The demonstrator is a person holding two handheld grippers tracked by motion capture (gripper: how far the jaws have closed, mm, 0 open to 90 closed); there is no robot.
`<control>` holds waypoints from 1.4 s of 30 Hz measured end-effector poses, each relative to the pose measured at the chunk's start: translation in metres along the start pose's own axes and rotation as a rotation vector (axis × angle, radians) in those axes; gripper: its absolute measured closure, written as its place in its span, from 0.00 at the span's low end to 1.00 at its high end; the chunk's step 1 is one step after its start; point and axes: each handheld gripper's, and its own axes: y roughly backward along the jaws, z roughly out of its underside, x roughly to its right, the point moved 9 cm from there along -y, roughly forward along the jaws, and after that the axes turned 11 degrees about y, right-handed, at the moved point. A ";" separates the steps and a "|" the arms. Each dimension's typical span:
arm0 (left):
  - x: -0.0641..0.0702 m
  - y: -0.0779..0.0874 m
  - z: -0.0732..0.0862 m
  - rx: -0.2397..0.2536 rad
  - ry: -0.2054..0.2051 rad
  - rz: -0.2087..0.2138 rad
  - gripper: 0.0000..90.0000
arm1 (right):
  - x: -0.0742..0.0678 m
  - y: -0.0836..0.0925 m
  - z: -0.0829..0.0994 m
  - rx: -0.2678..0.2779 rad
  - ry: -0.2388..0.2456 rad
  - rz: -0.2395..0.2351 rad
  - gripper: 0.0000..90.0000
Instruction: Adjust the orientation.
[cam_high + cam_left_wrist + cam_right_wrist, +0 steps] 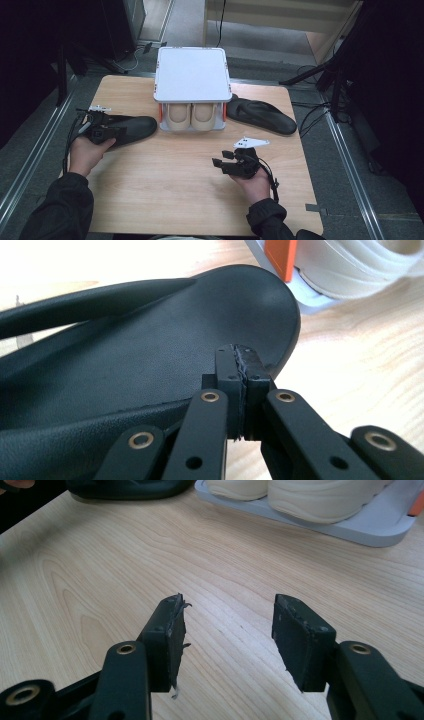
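A black sandal lies on the wooden table at the left, its toe toward the shoe rack. My left gripper rests at the sandal's near side. In the left gripper view its jaws are shut pad to pad over the rim of the sandal's sole, and I see nothing thick between them. My right gripper hovers over bare table at centre right, pointing left. It is open with nothing between the pads. A second black sandal lies right of the rack.
The white two-level rack has orange posts and holds a pair of cream shoes on its lower shelf. Cables and dark stands surround the table. Bare wood stretches along the table's front.
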 end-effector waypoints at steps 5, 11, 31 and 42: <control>0.003 0.006 0.009 -0.010 0.008 0.008 0.99 | -0.001 -0.004 -0.004 0.009 0.009 -0.011 0.53; 0.005 0.012 0.019 -0.014 0.005 0.006 1.00 | -0.004 -0.009 -0.008 0.001 0.022 -0.028 0.53; -0.033 0.061 0.039 0.070 0.100 -0.095 1.00 | -0.002 -0.011 -0.013 0.007 0.028 -0.034 0.53; -0.071 0.056 0.065 0.060 0.194 -0.158 1.00 | -0.003 -0.017 -0.019 0.010 0.037 -0.051 0.53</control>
